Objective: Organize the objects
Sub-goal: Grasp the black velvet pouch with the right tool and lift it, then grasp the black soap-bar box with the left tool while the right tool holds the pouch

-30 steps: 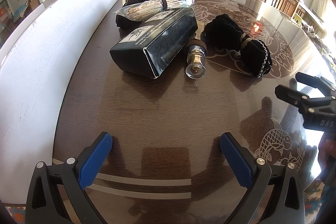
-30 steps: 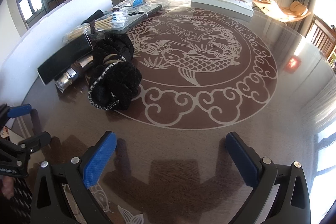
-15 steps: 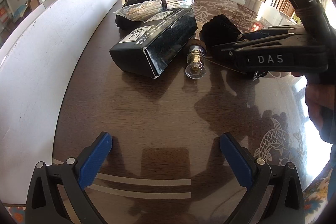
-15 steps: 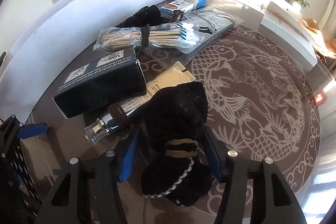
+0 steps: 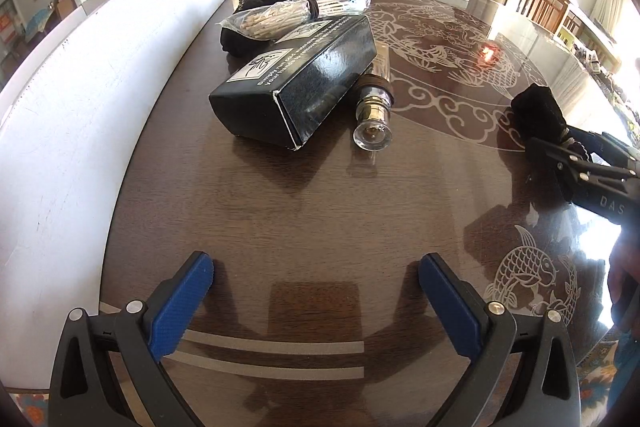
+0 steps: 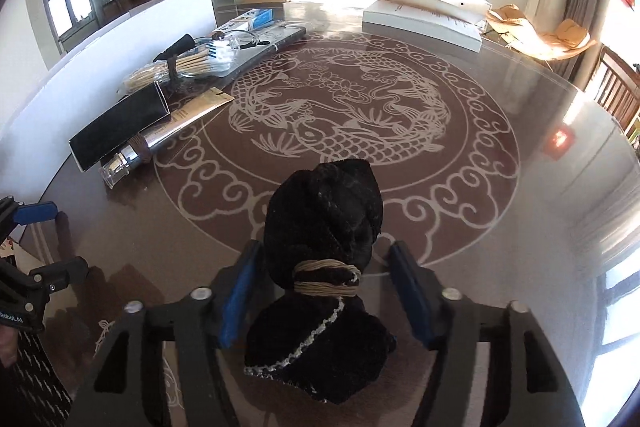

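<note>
1. One soft, fuzzy black pouch (image 6: 324, 223), tied with tan string, sits above the shiny brown table (image 6: 500, 227).
2. Right tongs (image 6: 325, 293) squeeze its neck.
3. Left tongs (image 5: 316, 301) gape wide, holding nothing.

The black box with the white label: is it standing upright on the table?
No, the black box lies on its long side on the table, beside the clear-capped bottle.

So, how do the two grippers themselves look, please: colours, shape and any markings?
Both look alike. The left gripper has a black plastic frame with triangular cut-outs, silver screws and two fingers faced with textured blue pads. The right gripper has the same black frame, silver screws and blue pads; in the left wrist view its side carries white letters "DAS". No cables are visible.
</note>
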Tool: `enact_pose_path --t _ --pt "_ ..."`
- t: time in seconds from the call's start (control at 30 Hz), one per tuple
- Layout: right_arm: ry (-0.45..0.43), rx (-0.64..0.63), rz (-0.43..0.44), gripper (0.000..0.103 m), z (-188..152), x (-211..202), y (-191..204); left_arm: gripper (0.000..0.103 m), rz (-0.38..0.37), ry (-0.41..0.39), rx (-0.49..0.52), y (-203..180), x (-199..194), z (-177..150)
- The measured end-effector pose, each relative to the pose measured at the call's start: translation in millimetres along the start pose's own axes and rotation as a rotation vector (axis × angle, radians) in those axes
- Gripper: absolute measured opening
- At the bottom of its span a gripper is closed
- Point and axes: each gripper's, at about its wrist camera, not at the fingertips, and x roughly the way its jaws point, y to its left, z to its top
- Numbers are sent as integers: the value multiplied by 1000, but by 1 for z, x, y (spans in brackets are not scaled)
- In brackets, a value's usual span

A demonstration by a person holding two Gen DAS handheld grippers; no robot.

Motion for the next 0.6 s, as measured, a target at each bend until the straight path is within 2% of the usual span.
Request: enact_pose_path --t 0.03,0.17,0.2,0.3,0.4,0.57,0.6 --pt "-6 6 -1 93 -2 1 -3 103 -14 -2 -11 2 -1 1" --pt "-12 24 11 94 -3 1 -6 103 -125 -66 -118 27 -15 15" --pt "-13 27 10 95 -3 1 -6 103 -128 -86 -130 34 -17 22" --pt "2 9 -5 99 -2 5 -2 103 -62 -96 -114 45 -15 49" --pt "13 -17 -14 103 -3 7 3 103 -93 -125 -71 47 -5 79" --pt "13 -15 -10 103 -3 8 2 102 -115 -45 -21 39 33 114" --pt "13 -15 -10 103 -3 8 2 94 -145 -38 -27 39 37 111"
